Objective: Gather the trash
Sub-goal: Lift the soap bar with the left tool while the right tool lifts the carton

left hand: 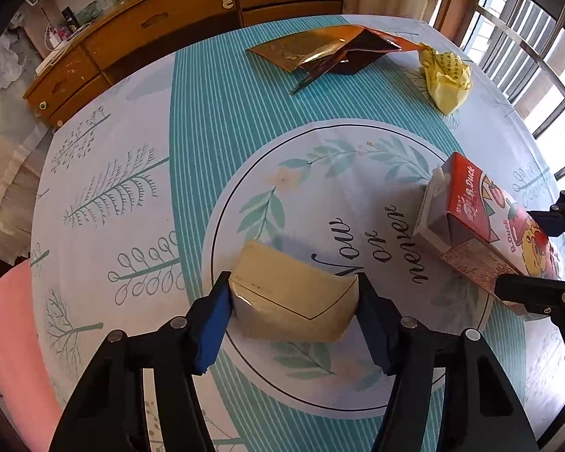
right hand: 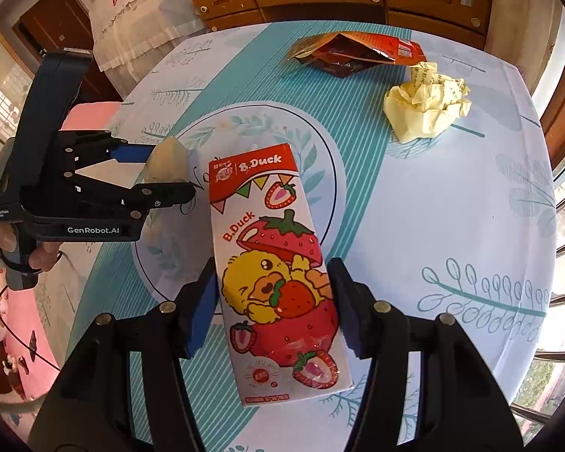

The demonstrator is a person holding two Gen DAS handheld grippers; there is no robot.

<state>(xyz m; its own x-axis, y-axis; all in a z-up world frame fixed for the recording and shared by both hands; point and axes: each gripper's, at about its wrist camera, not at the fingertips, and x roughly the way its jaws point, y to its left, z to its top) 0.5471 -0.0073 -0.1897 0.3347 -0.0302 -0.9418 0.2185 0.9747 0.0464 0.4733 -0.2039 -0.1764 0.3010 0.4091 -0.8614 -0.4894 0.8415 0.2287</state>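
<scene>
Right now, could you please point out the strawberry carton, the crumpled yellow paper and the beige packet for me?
strawberry carton (right hand: 278, 263), right wrist view, on its printed front face.
crumpled yellow paper (right hand: 427, 107), right wrist view, middle of the wad.
beige packet (left hand: 290, 293), left wrist view, on its top face.

A round surface (right hand: 452, 207) under a teal-striped, leaf-printed cloth carries four pieces of trash. Beside the B.Duck carton (right hand: 278, 263) lies a pale yellow packet (left hand: 290, 293); well beyond the carton sit a brown foil bag (left hand: 327, 52) and crumpled yellow paper (right hand: 425, 105).
</scene>
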